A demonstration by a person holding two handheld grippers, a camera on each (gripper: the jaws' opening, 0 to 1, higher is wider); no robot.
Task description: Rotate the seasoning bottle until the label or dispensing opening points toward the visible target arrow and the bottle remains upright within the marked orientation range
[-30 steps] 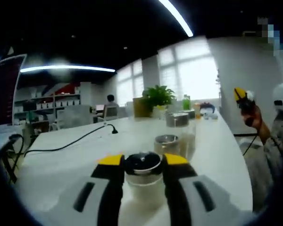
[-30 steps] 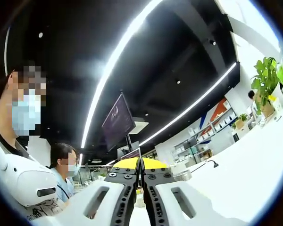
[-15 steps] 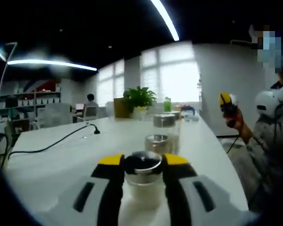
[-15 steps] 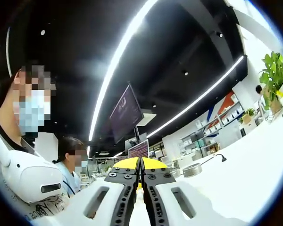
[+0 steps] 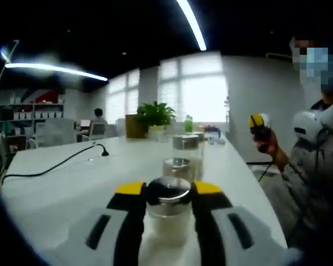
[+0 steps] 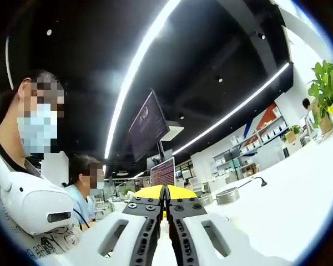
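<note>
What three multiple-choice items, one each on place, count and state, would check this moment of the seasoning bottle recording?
1. Where is the seasoning bottle?
A. between the left gripper's jaws
B. beside the potted plant
C. on the shelves

2. How many other lidded jars stand in a row behind it on the table?
A. none
B. two
C. five

3. How do the right gripper's jaws stand?
A. wide open
B. clamped on a jar
C. shut with nothing between them

Answers: 1 A, the left gripper has its yellow tips on either side of the lid. 2 B, two metal lids line up beyond it. 3 C, the right gripper has its tips meeting.
</note>
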